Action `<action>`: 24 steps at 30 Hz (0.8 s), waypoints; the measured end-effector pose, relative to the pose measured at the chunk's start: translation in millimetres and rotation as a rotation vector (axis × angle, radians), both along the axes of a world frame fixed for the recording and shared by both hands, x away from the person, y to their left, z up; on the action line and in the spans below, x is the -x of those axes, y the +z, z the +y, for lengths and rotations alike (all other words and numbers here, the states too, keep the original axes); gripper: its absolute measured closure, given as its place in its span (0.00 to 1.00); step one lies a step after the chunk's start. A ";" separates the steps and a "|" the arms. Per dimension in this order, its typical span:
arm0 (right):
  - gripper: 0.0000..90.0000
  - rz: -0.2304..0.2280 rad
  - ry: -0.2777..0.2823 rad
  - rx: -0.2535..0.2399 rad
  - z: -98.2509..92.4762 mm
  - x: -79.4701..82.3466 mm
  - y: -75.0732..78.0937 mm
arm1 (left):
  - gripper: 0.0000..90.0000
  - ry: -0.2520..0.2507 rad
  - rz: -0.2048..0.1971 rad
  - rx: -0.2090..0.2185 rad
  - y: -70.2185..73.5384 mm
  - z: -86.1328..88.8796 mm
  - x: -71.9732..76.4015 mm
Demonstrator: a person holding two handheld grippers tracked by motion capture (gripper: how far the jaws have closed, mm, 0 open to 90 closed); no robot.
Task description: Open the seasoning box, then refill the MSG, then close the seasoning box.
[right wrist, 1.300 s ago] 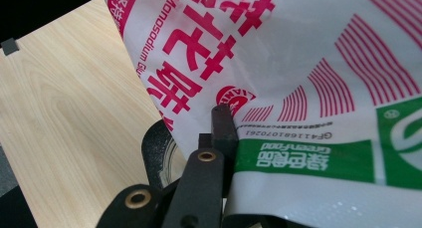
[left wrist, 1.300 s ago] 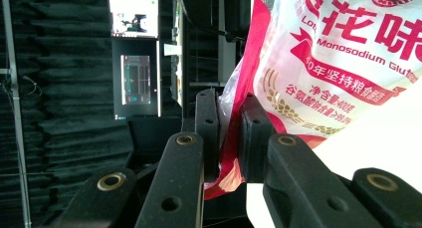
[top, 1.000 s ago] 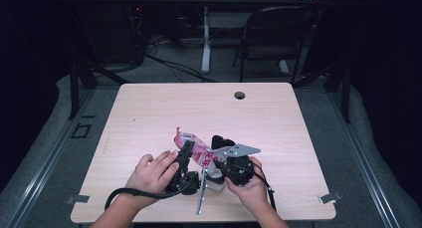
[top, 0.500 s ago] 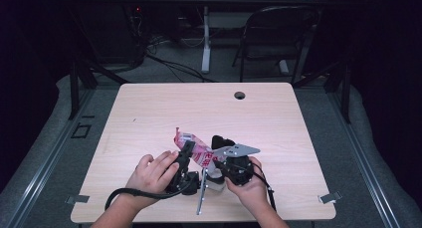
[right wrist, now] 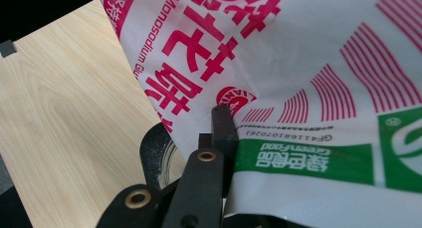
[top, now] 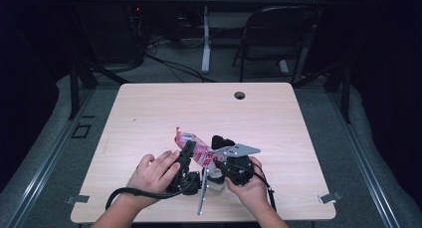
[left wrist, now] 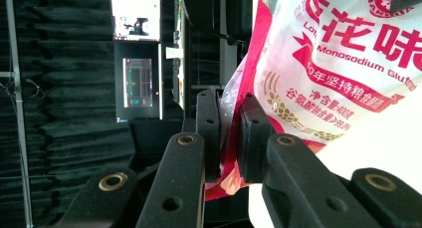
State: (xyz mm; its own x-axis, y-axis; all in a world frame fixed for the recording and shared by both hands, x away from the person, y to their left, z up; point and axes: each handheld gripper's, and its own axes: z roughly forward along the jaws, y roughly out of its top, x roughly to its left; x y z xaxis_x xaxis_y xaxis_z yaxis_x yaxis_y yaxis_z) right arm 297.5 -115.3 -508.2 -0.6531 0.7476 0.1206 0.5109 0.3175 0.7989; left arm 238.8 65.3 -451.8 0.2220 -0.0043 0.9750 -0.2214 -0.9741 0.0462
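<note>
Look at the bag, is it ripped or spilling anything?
No rip or spill shows. The bag is lifted at a slant over the table, pinched at one edge by the left gripper and at another by the right gripper. Its plastic is crumpled where the fingers squeeze it.

The seasoning bag [left wrist: 343,63] carries red Chinese characters "花味" in large print in the left gripper view, with "Monosodium Glu" in red Latin letters beneath, cut off by the frame edge. A red band below reads "年坚持粮食" among smaller characters, with another small line under it. In the right gripper view the same bag [right wrist: 308,54] shows, upside down, "Monosodium", a green band with "Green Food" and "绿色食品", and the code "GF411681070261".
</note>
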 end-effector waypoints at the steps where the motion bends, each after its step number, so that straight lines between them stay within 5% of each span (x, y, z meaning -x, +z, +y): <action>1: 1.00 0.000 0.001 0.001 0.1 0.0 0.0 | 0.92 0.001 0.002 0.000 0.0 -0.2 0.0; 24: 1.00 0.005 0.003 0.009 0.5 -0.2 -0.8 | 0.92 -0.005 0.005 -0.001 -0.9 -0.3 -0.3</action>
